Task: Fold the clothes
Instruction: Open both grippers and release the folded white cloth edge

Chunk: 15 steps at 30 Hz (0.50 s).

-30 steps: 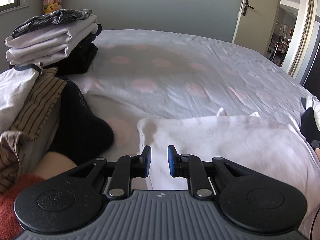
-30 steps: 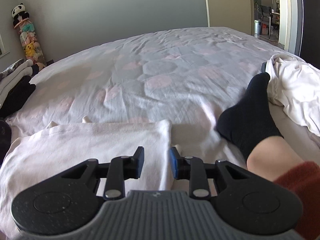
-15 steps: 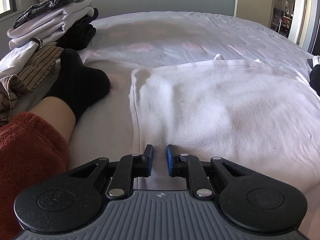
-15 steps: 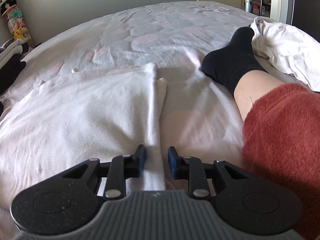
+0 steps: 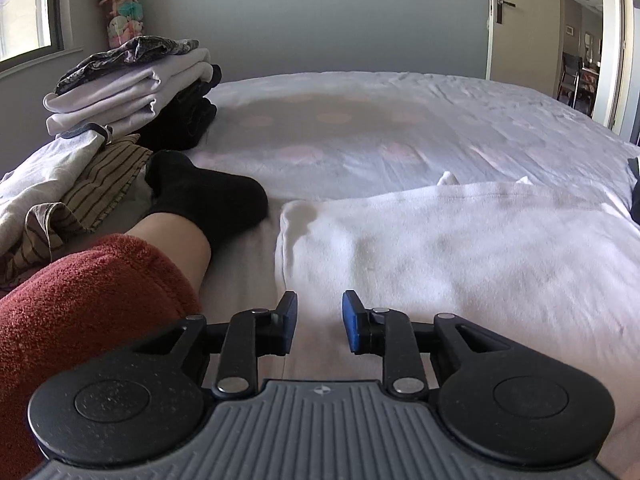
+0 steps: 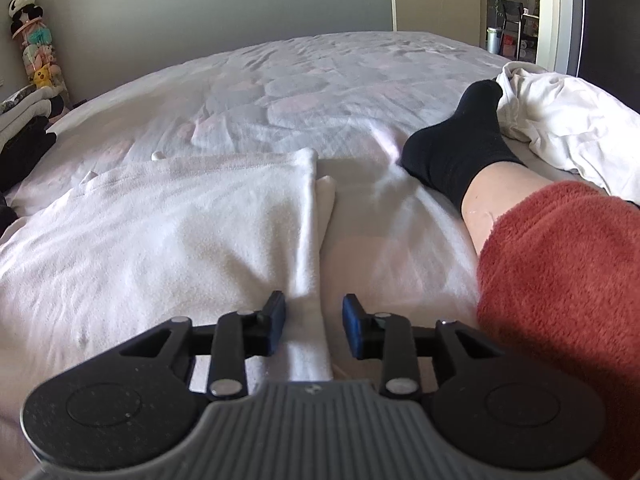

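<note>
A white fleecy garment [image 5: 460, 248] lies flat on the bed in front of me. Its left edge runs up from my left gripper [image 5: 319, 320], which hangs open just over that edge with nothing pinched. In the right wrist view the same garment [image 6: 180, 220] ends in a folded right edge with a narrow strip beside it. My right gripper [image 6: 314, 320] is open above that strip, pads on either side and apart from the cloth.
A person's legs in red fleece [image 5: 80, 300] [image 6: 560, 280] and black socks [image 5: 208, 200] [image 6: 460, 152] flank the garment. A folded stack [image 5: 132, 88] and striped clothes [image 5: 104, 176] sit at the left. Crumpled white cloth [image 6: 560, 128] lies at the right. The pale sheet [image 5: 360, 120] stretches beyond.
Both grippers drew back from the garment's far edge to its near part, then tilted up. Their jaws stand a little wider than half a second ago.
</note>
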### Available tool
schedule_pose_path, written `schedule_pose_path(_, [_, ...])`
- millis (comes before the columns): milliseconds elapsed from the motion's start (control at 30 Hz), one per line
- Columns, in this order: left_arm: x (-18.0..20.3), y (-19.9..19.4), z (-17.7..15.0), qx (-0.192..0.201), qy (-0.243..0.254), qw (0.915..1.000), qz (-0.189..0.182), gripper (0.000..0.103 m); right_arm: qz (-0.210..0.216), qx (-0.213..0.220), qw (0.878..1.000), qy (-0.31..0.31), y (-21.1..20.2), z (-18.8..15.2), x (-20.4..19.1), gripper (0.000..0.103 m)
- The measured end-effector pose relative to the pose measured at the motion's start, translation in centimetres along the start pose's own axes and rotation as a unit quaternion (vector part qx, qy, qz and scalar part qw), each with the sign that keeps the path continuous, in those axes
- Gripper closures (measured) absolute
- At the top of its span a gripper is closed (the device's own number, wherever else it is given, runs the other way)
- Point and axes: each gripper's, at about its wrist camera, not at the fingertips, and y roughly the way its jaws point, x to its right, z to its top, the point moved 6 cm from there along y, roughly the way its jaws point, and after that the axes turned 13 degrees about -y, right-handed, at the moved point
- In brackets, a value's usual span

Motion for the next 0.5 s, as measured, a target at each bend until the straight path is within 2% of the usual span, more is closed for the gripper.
schedule_pose_path(33, [0.0, 0.0, 0.3, 0.005, -0.005, 1.0, -0.002, 0.067, 0.003, 0.011, 1.0, 0.007, -0.3, 0.3, 0.2, 0.055])
schedule_pose_path(100, [-0.5, 0.6, 0.5, 0.002, -0.017, 0.9999, -0.002, 0.063, 0.008, 0.032, 0.999, 0.019, -0.9, 1.0, 0.5, 0.054])
schedule_pose_path(200, [-1.2, 1.5, 0.7, -0.003, -0.035, 0.9994, -0.003, 0.057, -0.004, 0.061, 0.998, 0.031, -1.5, 1.9, 1.4, 0.047])
schedule_pose_path(367, [-2.3, 3.0, 1.2, -0.012, -0.065, 0.9978, -0.004, 0.05, 0.003, 0.072, 0.994, 0.085, -0.7, 2.5, 2.9, 0.039])
schedule_pose_path(400, [-2.5, 3.3, 1.3, -0.013, -0.071, 0.9974, -0.004, 0.05, 0.005, 0.072, 0.993, 0.093, -0.5, 2.6, 3.1, 0.033])
schedule_pose_path(500, [-3.0, 4.2, 1.6, -0.01, -0.088, 0.9961, -0.004, 0.05, 0.017, 0.071, 0.992, 0.101, 0.7, 2.9, 3.2, 0.028])
